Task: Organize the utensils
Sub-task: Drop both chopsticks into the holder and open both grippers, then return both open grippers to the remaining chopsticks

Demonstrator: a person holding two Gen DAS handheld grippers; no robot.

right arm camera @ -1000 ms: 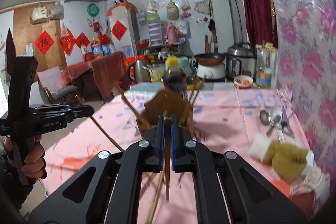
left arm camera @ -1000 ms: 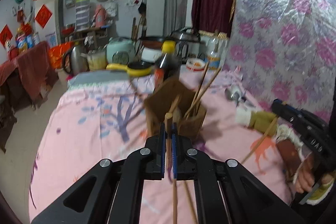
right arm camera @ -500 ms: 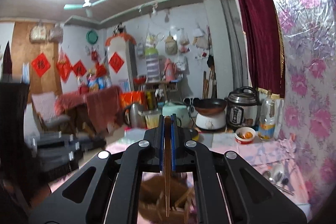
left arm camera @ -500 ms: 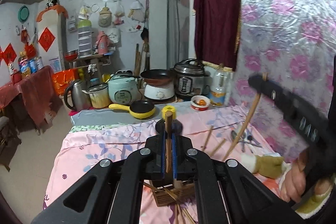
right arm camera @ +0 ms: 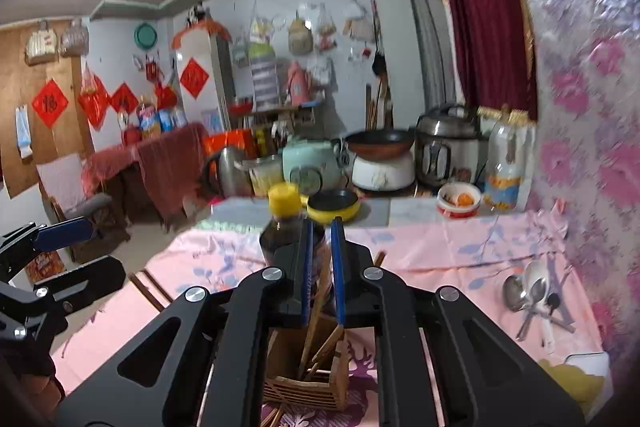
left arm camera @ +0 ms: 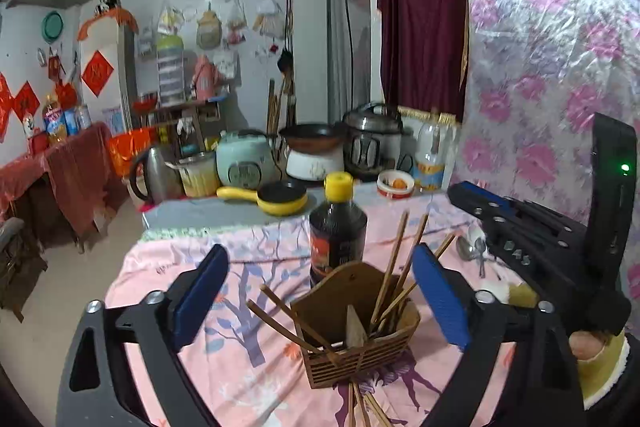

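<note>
A brown wooden utensil holder (left arm camera: 356,331) stands on the pink tablecloth and holds several wooden chopsticks (left arm camera: 394,271). My left gripper (left arm camera: 320,303) is wide open and empty, its blue pads either side of the holder. My right gripper (right arm camera: 320,275) hovers above the holder (right arm camera: 308,371), its blue pads a small gap apart with nothing between them; a chopstick (right arm camera: 316,319) stands in the holder just below them. More chopsticks (left arm camera: 360,407) lie on the cloth in front of the holder. Metal spoons (right arm camera: 528,291) lie at the right.
A dark sauce bottle (left arm camera: 338,227) with a yellow cap stands right behind the holder. A yellow pan (left arm camera: 280,201), a kettle (left arm camera: 154,175), cookers (left arm camera: 372,143) and a small bowl (left arm camera: 396,183) line the table's far end. A yellow cloth (right arm camera: 572,379) lies at the right.
Both grippers were shut on a chopstick each. Now the left is wide open and empty, the right has parted slightly, and both chopsticks stand in the holder.
</note>
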